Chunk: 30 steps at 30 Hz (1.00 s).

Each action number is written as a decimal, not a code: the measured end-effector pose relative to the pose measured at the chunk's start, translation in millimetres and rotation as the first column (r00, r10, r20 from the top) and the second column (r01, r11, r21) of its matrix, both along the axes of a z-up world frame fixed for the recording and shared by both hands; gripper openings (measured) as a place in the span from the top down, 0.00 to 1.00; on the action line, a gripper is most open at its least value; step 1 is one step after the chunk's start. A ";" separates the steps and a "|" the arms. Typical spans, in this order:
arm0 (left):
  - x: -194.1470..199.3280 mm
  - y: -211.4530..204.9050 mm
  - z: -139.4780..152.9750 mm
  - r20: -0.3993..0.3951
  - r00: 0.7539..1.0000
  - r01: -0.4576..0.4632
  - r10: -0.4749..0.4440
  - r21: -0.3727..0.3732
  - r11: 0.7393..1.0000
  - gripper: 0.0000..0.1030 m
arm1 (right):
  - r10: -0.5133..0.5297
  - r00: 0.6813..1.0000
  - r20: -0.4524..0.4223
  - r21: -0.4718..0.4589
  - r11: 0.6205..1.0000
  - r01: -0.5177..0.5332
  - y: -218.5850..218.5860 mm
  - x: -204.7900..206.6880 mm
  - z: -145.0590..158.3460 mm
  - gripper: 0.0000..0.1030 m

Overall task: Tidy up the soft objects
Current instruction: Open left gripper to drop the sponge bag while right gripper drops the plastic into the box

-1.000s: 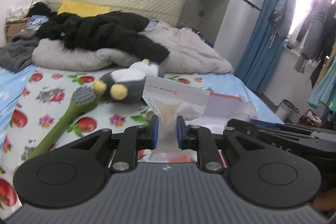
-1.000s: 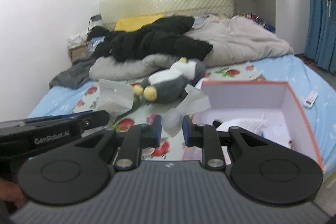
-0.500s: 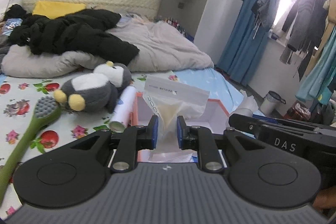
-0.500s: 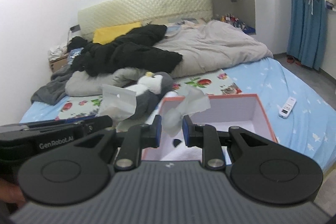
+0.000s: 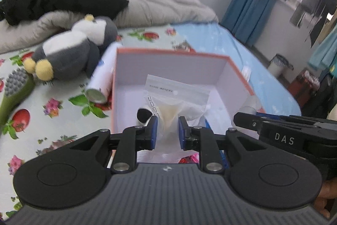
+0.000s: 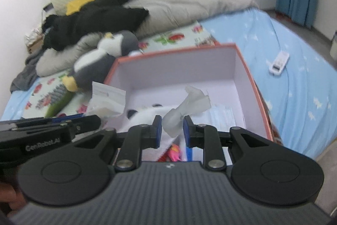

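Observation:
My left gripper [image 5: 167, 122] is shut on a clear zip bag [image 5: 177, 96] with beige stuff inside, held over the near part of an open white box with an orange rim [image 5: 168, 64]. My right gripper [image 6: 171, 124] is shut on a crumpled translucent plastic wrap [image 6: 189, 104], also over the box [image 6: 174, 69]. A black-and-white plush [image 6: 143, 115] lies inside the box, below the fingers. Beside the box's left wall a grey penguin plush [image 5: 71, 50] lies on the bed. The two grippers are side by side.
A green long-handled brush [image 5: 14, 88] and a white tube [image 5: 103, 77] lie on the flowered sheet left of the box. Papers [image 6: 221, 115] sit in the box. A white remote [image 6: 279, 62] lies on the blue sheet to the right. Black coat and grey duvet are piled behind.
Both grippers have moved forward and down from the flowered sheet to over the open box, tilting further down, each still holding its plastic item.

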<state>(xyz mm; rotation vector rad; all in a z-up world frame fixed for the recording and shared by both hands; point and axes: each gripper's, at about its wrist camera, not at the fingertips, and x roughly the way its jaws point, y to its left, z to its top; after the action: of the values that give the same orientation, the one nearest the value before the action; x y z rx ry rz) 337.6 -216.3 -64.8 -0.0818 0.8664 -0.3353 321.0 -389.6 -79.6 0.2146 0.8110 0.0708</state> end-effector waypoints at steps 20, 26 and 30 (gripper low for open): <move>38.5 -26.5 -66.3 -0.159 0.987 0.045 -0.034 0.064 0.997 0.53 | -0.012 0.980 -0.198 0.035 0.999 0.020 -26.4 29.1 -67.4 0.64; 30.6 -25.3 -56.5 -0.150 0.988 0.049 -0.039 0.060 0.997 0.47 | -0.027 0.983 -0.180 0.043 0.998 0.035 -29.2 24.0 -58.4 0.55; 20.3 -21.4 -34.5 -0.106 0.993 0.051 -0.045 0.054 0.997 0.44 | -0.056 0.990 -0.132 0.031 0.998 0.061 -31.5 14.3 -36.6 0.55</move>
<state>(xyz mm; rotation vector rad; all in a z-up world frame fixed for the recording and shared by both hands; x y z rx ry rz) 357.9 -237.7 -99.3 -0.0260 0.9821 -0.3532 335.3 -421.0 -116.2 0.2782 0.9338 0.0161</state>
